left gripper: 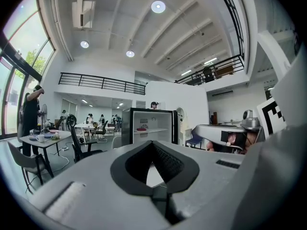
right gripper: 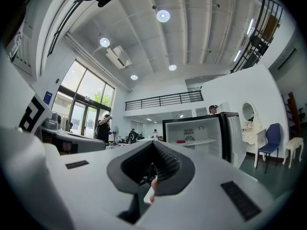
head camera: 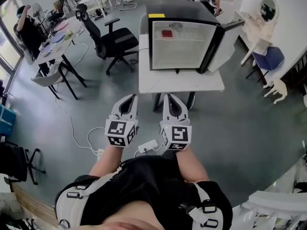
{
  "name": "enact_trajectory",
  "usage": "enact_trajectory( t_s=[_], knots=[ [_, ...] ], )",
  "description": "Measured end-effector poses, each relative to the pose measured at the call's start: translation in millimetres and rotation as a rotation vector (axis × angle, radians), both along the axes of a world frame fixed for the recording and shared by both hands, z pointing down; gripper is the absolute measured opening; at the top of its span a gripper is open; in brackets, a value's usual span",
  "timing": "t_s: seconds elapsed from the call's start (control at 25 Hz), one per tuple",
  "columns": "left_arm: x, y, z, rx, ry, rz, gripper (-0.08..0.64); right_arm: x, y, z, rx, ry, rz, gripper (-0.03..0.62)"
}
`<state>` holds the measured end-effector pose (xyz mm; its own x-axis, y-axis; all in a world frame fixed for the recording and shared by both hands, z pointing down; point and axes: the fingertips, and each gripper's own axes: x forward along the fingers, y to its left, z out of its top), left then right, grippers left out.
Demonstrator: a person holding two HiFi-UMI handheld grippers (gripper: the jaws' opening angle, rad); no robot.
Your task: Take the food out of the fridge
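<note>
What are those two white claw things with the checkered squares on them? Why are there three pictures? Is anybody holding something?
Those are grabbing tools, a bit like big tongs. A person holds one in each hand: the left gripper and the right gripper. The cube with square patterns on each one is part of the tool.

The head view comes from a camera on the person's head that looks down, so you see their arms and body. The other two pictures come from small cameras riding on the grippers, each looking along its own jaws.

Both pairs of jaws are closed, and they hold nothing.

Ahead, a small fridge stands on a white table with its door open. A red food item lies on a shelf inside, not yet taken out.
</note>
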<state>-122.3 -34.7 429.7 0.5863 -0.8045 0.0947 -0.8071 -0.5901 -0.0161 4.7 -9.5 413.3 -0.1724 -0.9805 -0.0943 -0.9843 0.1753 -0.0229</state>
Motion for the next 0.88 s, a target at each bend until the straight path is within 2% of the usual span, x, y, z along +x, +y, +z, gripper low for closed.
enact_trajectory(
  t_s=[0.4, 0.88],
  knots=[
    [11.2, -35.0, 10.2, -0.013, -0.007, 0.012, 0.003, 16.3, -35.8, 15.9, -0.021, -0.022, 0.029, 0.006],
    [60.3, -133.3, 4.9, 0.000, -0.030, -0.006, 0.003, 57.0, -144.5, 14.9, -0.013, -0.042, -0.016, 0.007]
  ],
)
